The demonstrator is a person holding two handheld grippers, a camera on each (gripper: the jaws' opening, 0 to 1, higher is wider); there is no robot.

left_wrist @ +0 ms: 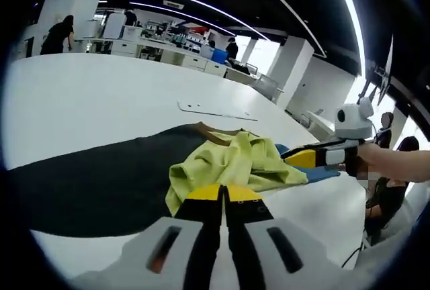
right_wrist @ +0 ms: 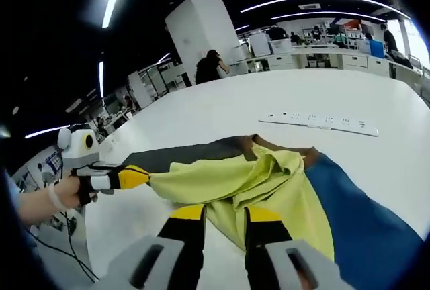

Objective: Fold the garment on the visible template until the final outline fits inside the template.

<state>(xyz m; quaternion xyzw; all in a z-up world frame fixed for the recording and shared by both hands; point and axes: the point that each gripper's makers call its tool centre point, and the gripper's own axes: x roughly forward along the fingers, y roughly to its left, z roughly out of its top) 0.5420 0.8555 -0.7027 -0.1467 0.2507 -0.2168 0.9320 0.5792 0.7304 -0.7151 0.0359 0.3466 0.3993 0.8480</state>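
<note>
The yellow garment is lying bunched on the dark template, partly over its blue section; folding is judged early, with flattening and outline fitting remaining. The left gripper is closing on a garment edge. The right gripper is standing open above the cloth. A white table is supporting everything in an open office.

Yellow-green shirt, plain, no pattern, with a brown collar. Beneath it a mat that's blue one side, dark grey the other. White table. Yellow-tipped black jaws, white bodies, both grippers.
</note>
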